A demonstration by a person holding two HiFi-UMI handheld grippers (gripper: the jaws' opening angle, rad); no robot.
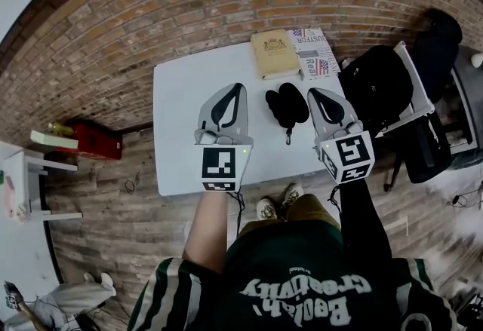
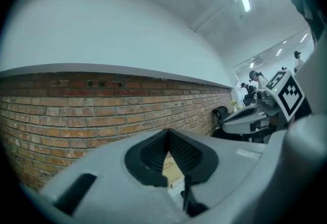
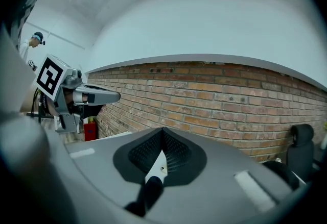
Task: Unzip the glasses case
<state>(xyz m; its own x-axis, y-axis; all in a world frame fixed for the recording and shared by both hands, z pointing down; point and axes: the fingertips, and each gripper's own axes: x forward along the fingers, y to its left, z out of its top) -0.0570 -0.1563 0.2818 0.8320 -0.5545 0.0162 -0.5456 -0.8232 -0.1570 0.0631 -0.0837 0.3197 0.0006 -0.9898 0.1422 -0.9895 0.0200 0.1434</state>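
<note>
Brick walling and worn wooden planks are surrounding a smooth white table [image 1: 181, 111]. Hovering over it, the left gripper [image 1: 237, 92] is holding its ribbed jaws pressed together on nothing. Just to its right, the black oval glasses case [image 1: 287, 105] is lying flat on the tabletop, seemingly zipped, its contents hidden. Beyond it, the right gripper [image 1: 314, 93] is likewise hanging closed and empty.

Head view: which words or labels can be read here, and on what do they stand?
"Creativity", upside down, beside a less clear word like "Beolah": person's dark shirt.
"Real" and a fragment like "USTOR": printed paper on the white table.
Tan book: crest, lettering too small to read.
</note>
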